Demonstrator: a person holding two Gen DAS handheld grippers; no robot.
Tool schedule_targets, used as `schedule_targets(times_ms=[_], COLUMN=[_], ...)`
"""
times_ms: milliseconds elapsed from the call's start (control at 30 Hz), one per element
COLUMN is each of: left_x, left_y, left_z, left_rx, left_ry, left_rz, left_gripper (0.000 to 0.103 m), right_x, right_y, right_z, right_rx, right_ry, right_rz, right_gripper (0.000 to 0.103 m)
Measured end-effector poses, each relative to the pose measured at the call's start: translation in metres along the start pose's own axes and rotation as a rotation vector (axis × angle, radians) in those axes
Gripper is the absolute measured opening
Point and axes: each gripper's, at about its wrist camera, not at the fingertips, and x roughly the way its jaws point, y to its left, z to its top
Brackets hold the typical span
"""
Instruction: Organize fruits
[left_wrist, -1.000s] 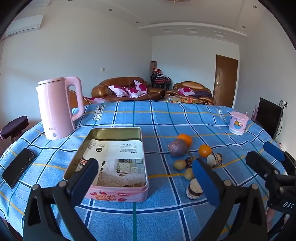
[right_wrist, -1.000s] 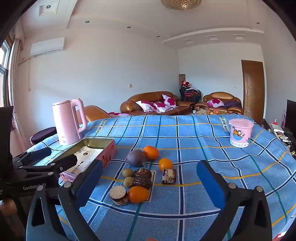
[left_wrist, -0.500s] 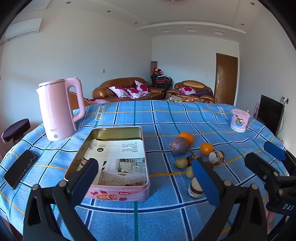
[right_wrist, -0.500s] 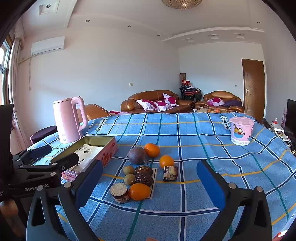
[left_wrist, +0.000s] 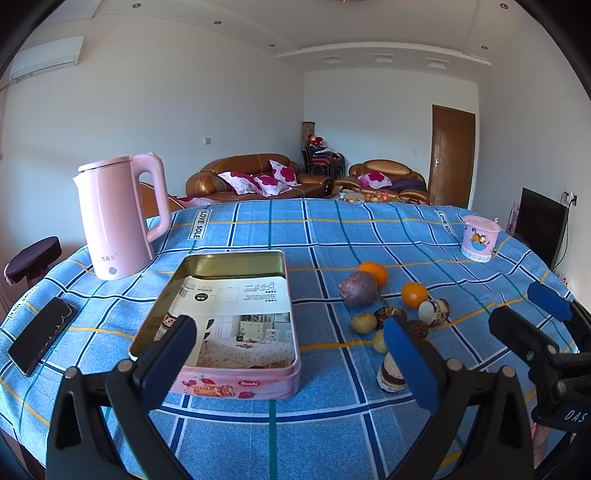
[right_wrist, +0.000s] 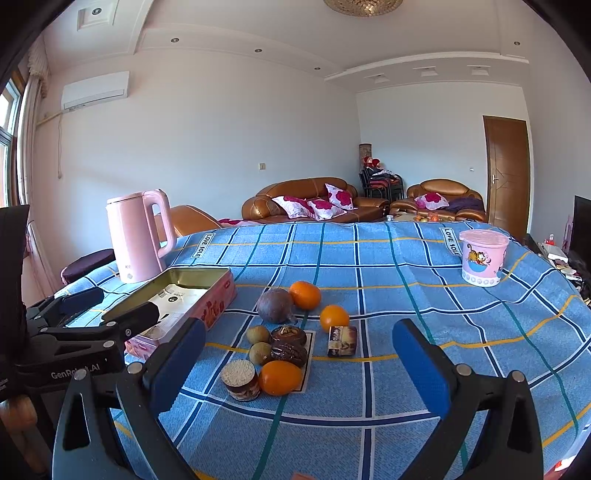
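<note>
Fruit and snacks lie in a cluster on the blue checked tablecloth: a purple fruit, three oranges, two small brown-green fruits, chocolate cakes and a wrapped snack. The same purple fruit shows in the left wrist view. An open pink tin with a leaflet inside stands left of the cluster. My left gripper hovers open over the tin's near end. My right gripper is open, low, in front of the cluster. Neither holds anything.
A pink kettle stands at the back left, a black phone lies near the left edge, and a pink lidded cup sits at the far right. A small round cake sits at the cluster's near side.
Both grippers have risen and eased back slightly, so the table sits a little lower in both views. Both stay open; no object has moved.
</note>
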Motion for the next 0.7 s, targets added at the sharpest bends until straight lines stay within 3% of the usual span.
schedule_targets(times_ms=[700], left_x=[-0.0003], left_y=[0.0013], left_z=[-0.0009], left_rx=[0.001], left_ry=[-0.001], left_rz=[0.001], left_gripper=[0.103], right_x=[0.0006], right_y=[0.0013], right_z=[-0.0025], right_rx=[-0.001], right_ry=[0.003], right_rz=[0.002], right_gripper=[0.102])
